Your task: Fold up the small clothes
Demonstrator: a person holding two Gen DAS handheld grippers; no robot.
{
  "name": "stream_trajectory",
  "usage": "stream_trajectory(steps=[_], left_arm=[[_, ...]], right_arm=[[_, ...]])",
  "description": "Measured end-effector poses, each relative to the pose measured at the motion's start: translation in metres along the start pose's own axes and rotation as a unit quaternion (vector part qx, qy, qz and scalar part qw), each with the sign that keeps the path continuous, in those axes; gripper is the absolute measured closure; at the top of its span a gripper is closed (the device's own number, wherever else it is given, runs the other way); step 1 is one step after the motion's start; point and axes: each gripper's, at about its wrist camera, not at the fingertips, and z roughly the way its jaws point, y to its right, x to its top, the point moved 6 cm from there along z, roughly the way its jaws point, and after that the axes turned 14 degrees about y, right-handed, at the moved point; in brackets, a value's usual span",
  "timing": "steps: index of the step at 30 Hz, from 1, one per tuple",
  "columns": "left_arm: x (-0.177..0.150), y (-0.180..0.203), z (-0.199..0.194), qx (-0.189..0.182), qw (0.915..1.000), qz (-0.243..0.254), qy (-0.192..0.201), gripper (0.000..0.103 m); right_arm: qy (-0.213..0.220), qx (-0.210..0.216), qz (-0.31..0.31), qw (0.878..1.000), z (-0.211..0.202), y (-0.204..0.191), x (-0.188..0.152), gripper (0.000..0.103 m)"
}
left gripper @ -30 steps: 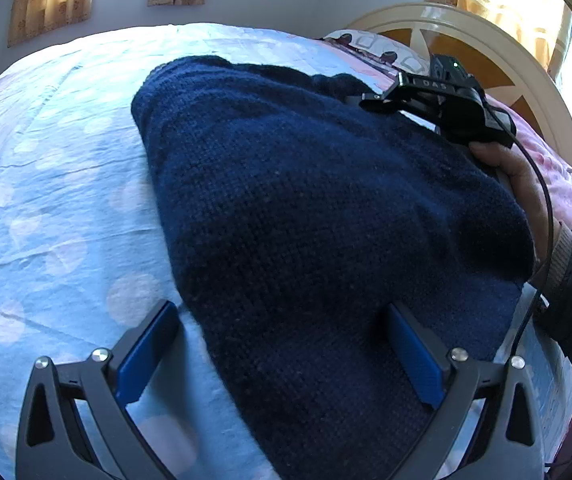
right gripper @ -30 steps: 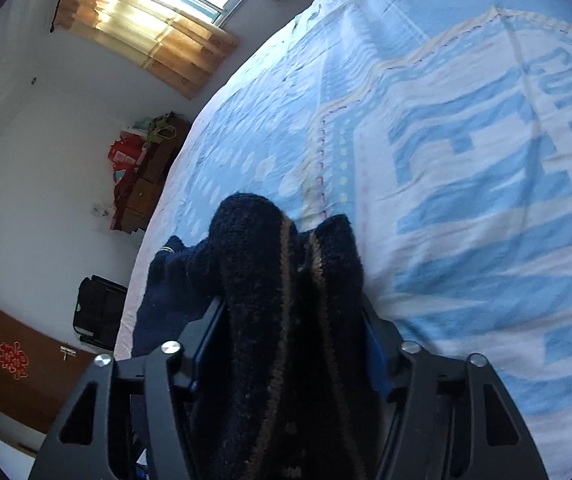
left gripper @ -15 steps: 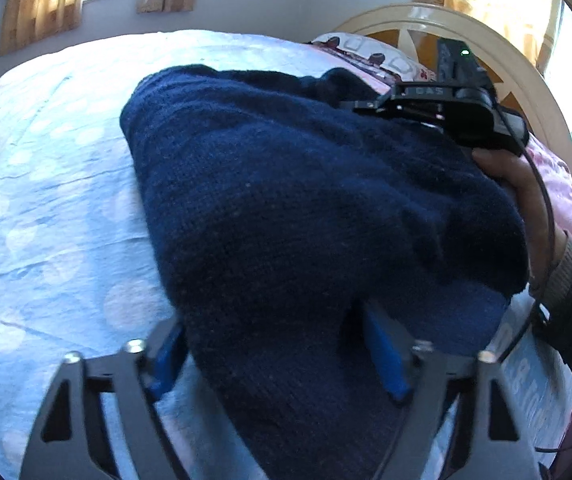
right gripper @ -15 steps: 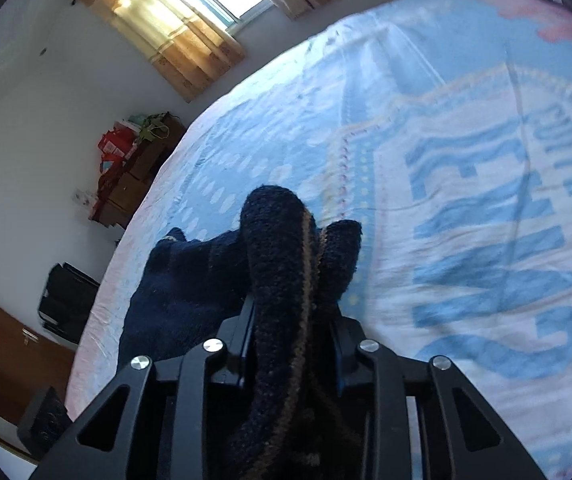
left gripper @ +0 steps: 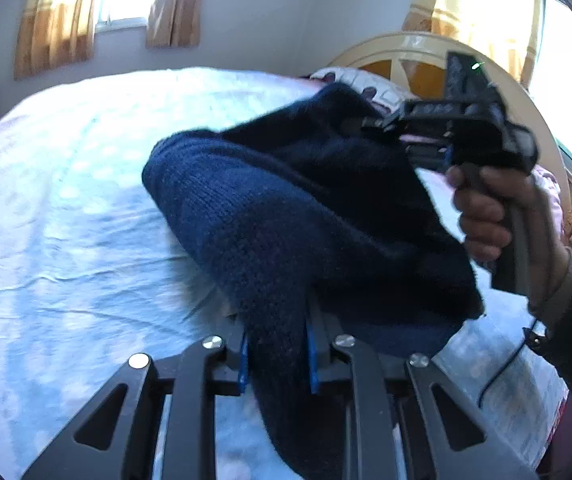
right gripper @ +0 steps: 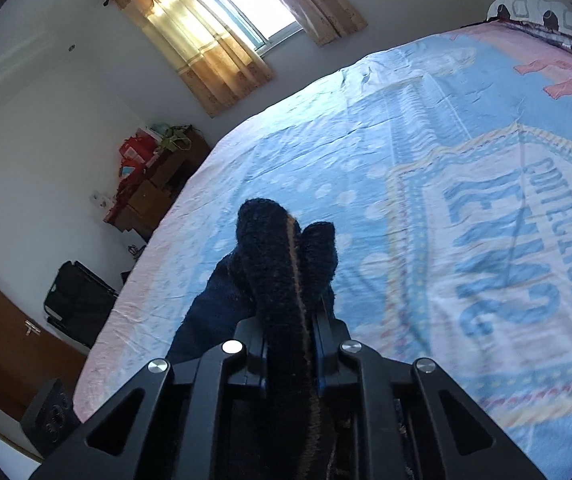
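Note:
A dark navy knitted sweater [left gripper: 286, 220] hangs lifted above the light blue bed sheet [left gripper: 65, 220]. My left gripper [left gripper: 275, 356] is shut on its near edge. My right gripper [right gripper: 290, 344] is shut on another bunched edge of the sweater [right gripper: 281, 248], which shows a thin tan stripe. In the left wrist view the right gripper [left gripper: 382, 126] holds the far end of the sweater, with the hand around its handle. The sweater spans between both grippers and sags in the middle.
The bed has a cream round headboard [left gripper: 426, 56] and a patterned pillow [right gripper: 546, 12] at its head. The sheet has a large printed emblem [right gripper: 506, 260]. A wooden cabinet with clutter [right gripper: 153, 176] and a black bag [right gripper: 77, 300] stand beside the bed. Curtained windows [right gripper: 237, 20] are behind.
My left gripper went from open around the sweater's edge to shut on it. My right gripper tightened on its bunch. Both lifted the sweater off the bed.

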Motion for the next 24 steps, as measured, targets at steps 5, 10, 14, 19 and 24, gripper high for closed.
stream_trajectory(steps=[5, 10, 14, 19, 24], left_arm=[[0.007, -0.007, -0.04, 0.012, 0.9997, -0.004, 0.019, 0.083], [0.004, -0.022, -0.071, 0.036, 0.999, -0.001, 0.028, 0.083], [0.0, -0.032, -0.094, 0.054, 0.9979, -0.001, 0.035, 0.083], [-0.008, -0.049, -0.116, 0.079, 0.996, -0.007, 0.042, 0.084], [-0.015, -0.064, -0.131, 0.102, 0.9934, -0.023, 0.048, 0.084]], right_arm=[[-0.003, 0.023, 0.011, 1.0, -0.004, -0.02, -0.009, 0.087], [-0.011, 0.05, 0.006, 0.999, 0.0, -0.059, -0.023, 0.087], [-0.029, 0.072, 0.01, 0.997, 0.014, -0.087, -0.038, 0.087], [-0.049, 0.096, 0.006, 0.994, 0.037, -0.125, -0.059, 0.087], [-0.065, 0.113, -0.015, 0.991, 0.055, -0.163, -0.077, 0.087]])
